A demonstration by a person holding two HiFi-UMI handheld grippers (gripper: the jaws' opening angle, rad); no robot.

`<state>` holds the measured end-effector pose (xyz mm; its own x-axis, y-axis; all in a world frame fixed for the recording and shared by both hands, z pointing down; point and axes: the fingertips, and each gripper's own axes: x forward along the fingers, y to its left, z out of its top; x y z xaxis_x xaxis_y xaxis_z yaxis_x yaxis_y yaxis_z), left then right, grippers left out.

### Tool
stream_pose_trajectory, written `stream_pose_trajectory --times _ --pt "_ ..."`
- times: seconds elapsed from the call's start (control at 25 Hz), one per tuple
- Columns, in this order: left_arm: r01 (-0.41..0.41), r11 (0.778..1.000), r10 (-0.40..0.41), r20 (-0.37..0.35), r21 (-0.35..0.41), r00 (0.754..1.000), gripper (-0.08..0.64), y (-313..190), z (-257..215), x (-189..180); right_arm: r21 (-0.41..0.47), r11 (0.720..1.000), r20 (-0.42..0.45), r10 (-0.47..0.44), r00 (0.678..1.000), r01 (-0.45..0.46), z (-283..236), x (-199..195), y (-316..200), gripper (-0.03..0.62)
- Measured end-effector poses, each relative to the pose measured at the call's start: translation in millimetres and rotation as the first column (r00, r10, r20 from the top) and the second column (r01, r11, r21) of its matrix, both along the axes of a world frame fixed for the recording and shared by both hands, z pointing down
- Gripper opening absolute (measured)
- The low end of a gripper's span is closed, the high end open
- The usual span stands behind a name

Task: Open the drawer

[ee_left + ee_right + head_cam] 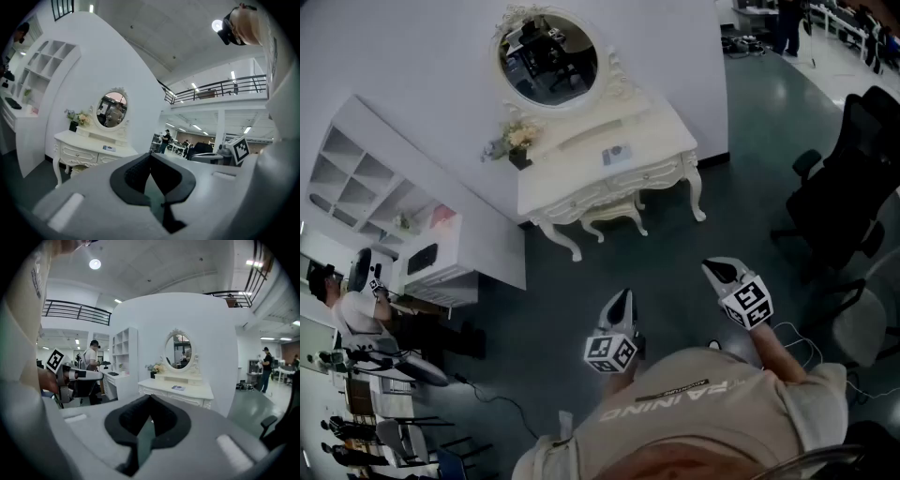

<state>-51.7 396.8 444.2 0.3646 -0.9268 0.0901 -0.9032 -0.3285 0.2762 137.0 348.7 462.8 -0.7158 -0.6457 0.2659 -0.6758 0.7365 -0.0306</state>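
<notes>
While the left gripper (622,298) and right gripper (719,272) hang empty with jaws together, well apart from the dressing table (661,139) at eleven o'clock, its drawer (581,199) looks shut, so approach, grip and pull all remain.

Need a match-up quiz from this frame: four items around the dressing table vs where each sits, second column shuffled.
1. mirror
2. flowers
3. stool
4. black office chair

A. tucked under the dressing table
B. left end of the tabletop, head view
C. upright at the back of the tabletop, against the wall
D. on the floor, far right of head view

Pairs: 1-C, 2-B, 3-A, 4-D
</notes>
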Motion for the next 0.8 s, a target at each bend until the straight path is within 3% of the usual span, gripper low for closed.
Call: stream_pose_trajectory --times 0.24,0.64,0.8 --pt "-0.084 0.996 0.081 0.108 0.016 0.991 0.006 -6 -3 0 0.024 1.000 0.038 -0.002 0.999 0.001 -11 -24 -8 0.003" --pt "-0.134 0.990 0.137 0.085 -0.044 0.987 0.006 -17 23 -30 0.045 0.997 0.028 0.063 0.998 -0.064 -9 -55 -20 0.003" --pt "-0.198 0.978 0.205 0.119 -0.063 0.972 0.006 -34 43 -36 -0.013 0.995 0.043 0.104 0.994 -0.104 10 -65 -25 0.003"
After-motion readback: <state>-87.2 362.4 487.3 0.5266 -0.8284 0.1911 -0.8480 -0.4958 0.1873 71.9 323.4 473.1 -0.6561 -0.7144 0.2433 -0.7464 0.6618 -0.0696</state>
